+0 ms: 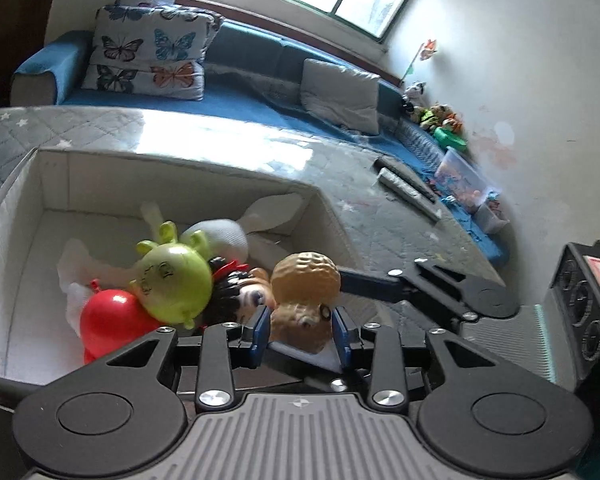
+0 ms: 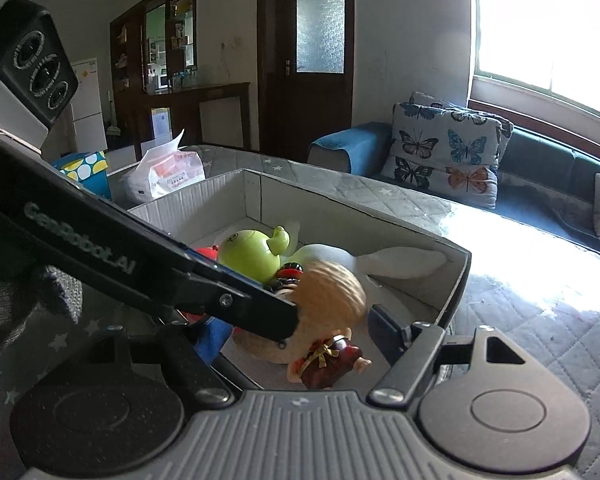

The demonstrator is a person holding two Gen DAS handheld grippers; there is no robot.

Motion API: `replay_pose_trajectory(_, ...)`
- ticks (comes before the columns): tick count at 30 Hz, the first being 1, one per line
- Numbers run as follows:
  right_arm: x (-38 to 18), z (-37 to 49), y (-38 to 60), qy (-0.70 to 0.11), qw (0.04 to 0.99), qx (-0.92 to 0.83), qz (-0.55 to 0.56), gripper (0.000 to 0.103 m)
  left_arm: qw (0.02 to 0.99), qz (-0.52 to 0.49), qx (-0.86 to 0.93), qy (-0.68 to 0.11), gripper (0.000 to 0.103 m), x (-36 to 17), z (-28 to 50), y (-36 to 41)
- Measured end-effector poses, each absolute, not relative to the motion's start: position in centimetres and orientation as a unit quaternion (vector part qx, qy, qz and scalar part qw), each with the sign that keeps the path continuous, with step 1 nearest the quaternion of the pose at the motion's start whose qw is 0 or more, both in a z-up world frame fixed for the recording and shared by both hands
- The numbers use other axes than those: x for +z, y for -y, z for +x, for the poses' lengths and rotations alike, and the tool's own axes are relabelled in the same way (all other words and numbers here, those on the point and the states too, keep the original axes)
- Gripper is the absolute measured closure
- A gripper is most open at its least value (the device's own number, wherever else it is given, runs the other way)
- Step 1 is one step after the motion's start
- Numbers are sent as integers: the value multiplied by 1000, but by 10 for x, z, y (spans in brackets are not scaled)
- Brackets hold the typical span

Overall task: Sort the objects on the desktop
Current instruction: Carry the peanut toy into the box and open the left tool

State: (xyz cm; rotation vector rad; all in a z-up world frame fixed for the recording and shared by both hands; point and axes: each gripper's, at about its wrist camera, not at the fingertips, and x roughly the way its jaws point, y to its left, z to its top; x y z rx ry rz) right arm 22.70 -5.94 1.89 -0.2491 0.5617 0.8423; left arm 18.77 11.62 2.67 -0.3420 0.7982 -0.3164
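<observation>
Here, view by view, all placed against the box.
Left wrist, left gripper (image 1: 300, 330): fingers clamped on the tan doll (image 1: 302, 300), held over the near edge of the box (image 1: 40, 184).
Left wrist, toys: green toy (image 1: 174, 280) and red ball (image 1: 112, 318) lie inside the box.
Right wrist, right gripper (image 2: 300, 332): jaws apart, just above the box's near end, doll between them.
Right wrist, table (image 2: 520, 320): under the box.

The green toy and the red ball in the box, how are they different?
The green toy has little ears or horns and a drawn-on face; the red ball is plain and smooth. The green toy rests partly on top of the red ball, which lies lower and half hidden. The green toy also looks a bit bigger. Both are round, shiny, and inside the white box.
</observation>
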Motion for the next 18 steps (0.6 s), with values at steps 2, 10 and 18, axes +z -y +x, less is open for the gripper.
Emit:
replay_pose_trajectory(2, 19, 227, 60, -269, 868, 402, -116, 25, 894, -171, -154, -384, 67, 25, 186, -118)
replay_pose_trajectory(10, 23, 215, 64, -265, 870, 399, -112, 24, 897, -173, -144, -381, 65, 27, 180, -120)
replay_pose_trajectory(18, 28, 201, 67, -257, 872, 401, -117, 20, 897, -178, -137, -380, 65, 30, 170, -121)
